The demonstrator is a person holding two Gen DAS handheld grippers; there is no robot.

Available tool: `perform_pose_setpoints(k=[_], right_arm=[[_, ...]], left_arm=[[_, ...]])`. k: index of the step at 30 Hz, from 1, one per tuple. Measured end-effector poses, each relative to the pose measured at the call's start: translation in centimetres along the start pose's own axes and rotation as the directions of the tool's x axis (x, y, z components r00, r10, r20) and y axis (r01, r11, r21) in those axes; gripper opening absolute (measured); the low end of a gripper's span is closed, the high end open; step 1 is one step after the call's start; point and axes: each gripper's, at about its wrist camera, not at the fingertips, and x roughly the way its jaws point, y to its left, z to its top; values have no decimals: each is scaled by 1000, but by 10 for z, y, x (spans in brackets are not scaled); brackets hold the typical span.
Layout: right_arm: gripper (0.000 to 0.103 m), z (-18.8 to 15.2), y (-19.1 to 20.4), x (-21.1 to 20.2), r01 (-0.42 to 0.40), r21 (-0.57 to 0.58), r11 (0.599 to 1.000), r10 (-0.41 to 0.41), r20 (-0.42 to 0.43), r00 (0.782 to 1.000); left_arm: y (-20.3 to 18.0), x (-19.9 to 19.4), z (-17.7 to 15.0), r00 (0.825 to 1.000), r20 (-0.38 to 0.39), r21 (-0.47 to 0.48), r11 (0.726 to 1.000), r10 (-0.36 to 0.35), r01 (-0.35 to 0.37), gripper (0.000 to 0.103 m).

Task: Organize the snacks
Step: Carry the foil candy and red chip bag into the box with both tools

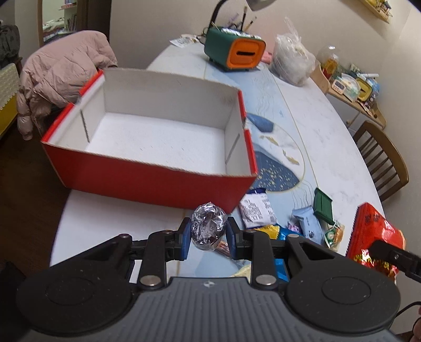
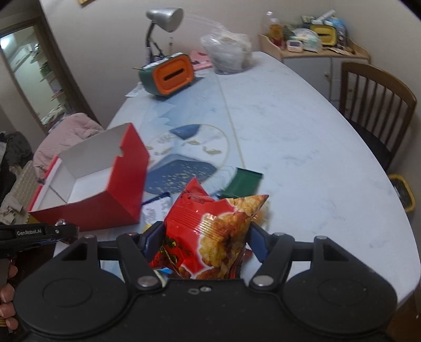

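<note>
My left gripper [image 1: 209,234] is shut on a clear-wrapped dark snack [image 1: 208,226], held just in front of the open red box [image 1: 147,181] with its white, empty inside. My right gripper [image 2: 205,236] is shut on a red snack bag [image 2: 210,231] and holds it above the table; the bag also shows in the left wrist view [image 1: 373,236]. The red box stands to its left in the right wrist view [image 2: 105,207]. Loose snacks lie between: a white packet [image 1: 256,210], a pale blue packet [image 1: 307,223], a green packet [image 1: 323,205] [image 2: 242,184].
The white marble table [image 2: 302,136] holds a green-and-orange tissue holder [image 1: 234,51] [image 2: 168,75], a clear plastic bag [image 1: 292,60] and a desk lamp [image 2: 163,23] at the far end. A wooden chair [image 2: 373,105] stands right, a pink jacket [image 1: 60,76] on a chair left.
</note>
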Motion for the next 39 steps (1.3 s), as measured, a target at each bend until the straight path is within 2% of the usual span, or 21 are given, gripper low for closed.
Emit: perform_pose_setpoints(k=[10,17,31,39], right_arm=[[67,33,71,15,-121,-165,979,122,-5,992],[67,54,114,42,-179,-267,947,173,-45,984],[67,93,169,136,-220,-377,900,180,-139,974],[67,95,195,176,-245,-431,869,161,-221,962]], left_arm=[[31,-25,21,997,47,-34,998,57,-55,27],[54,-20,48,993,51,-68,993,103,-100,27],[89,27,114,978,-3,-98,973,208,-208,27],[104,71,141,958,-96,-67,959,269,-276,27]])
